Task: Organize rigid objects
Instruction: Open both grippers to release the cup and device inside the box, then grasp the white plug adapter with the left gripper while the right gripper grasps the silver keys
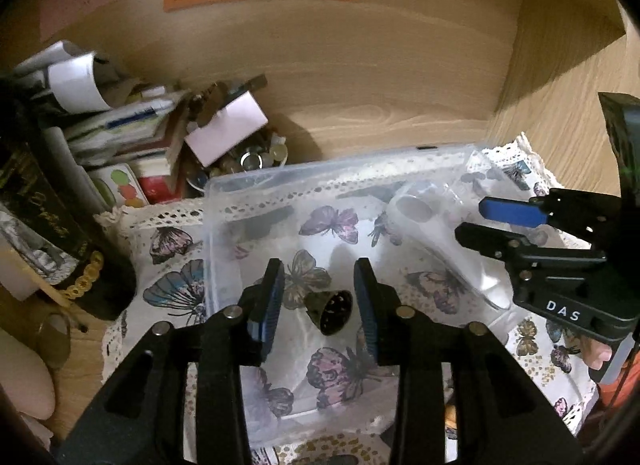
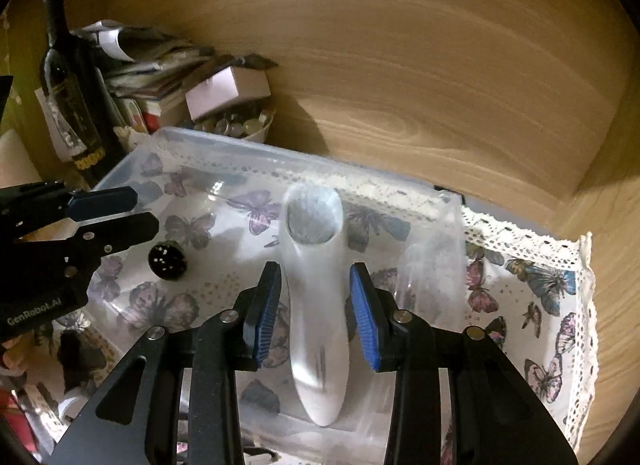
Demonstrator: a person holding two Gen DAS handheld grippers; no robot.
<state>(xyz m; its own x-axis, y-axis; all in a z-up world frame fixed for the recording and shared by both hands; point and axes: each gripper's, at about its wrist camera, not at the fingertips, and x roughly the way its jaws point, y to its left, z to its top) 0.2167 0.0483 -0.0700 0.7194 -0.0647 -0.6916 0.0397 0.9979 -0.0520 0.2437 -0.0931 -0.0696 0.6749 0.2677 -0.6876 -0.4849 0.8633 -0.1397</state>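
Both grippers' fingers open over clear bin [image 1: 224, 201]: left gripper [image 1: 320, 297] w/ cone [image 1: 330, 311] between, right gripper [image 2: 316, 305] w/ white gadget [image 2: 316, 305] between.

Butterfly-patterned cloth [image 2: 532, 289], white device [image 2: 316, 305], clear bin [image 2: 256, 145].

I see a small dark bell-shaped metal piece [image 1: 329, 312] lying on its side in the clear plastic bin [image 1: 224, 189], apart from a long white plastic device [image 2: 316, 305] lying flat.
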